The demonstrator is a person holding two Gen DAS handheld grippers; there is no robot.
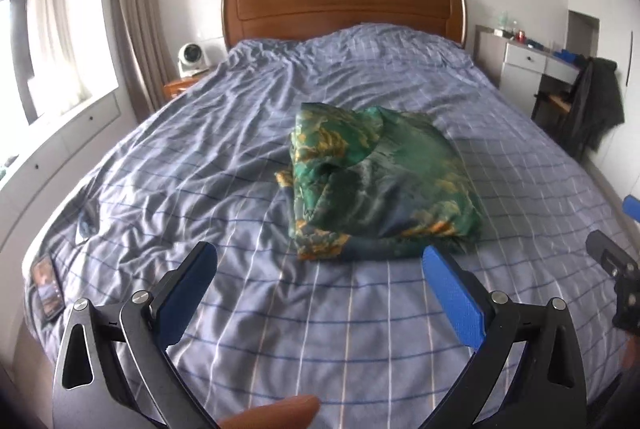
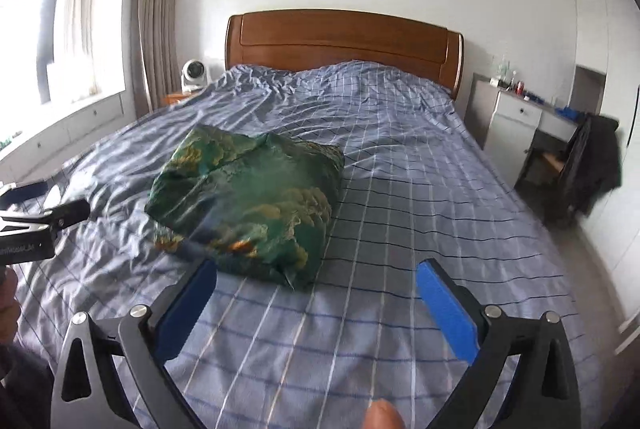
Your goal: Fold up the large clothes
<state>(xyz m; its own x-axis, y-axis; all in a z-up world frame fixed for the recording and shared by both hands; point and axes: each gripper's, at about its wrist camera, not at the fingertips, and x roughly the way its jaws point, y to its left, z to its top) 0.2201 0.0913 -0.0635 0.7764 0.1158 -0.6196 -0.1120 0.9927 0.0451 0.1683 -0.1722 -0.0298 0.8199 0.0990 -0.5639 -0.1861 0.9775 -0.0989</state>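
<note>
A green garment with gold and orange print [image 1: 380, 185] lies folded into a thick, roughly square bundle in the middle of the bed [image 1: 200, 157]. My left gripper [image 1: 320, 251] hovers over the blue checked cover just in front of the bundle's near edge, open wide, nothing between its blue pads. In the right wrist view the garment [image 2: 248, 201] lies ahead and to the left. My right gripper [image 2: 316, 267] is open and empty too, with its left pad close to the bundle's near corner. Each gripper shows at the edge of the other's view.
A wooden headboard [image 1: 344, 7] backs the bed. A white fan [image 1: 190, 59] stands on a nightstand at the left. A desk [image 1: 532, 59] and a chair draped with a dark jacket [image 1: 596, 105] stand at the right. A phone [image 1: 48, 293] lies on the bed's left edge.
</note>
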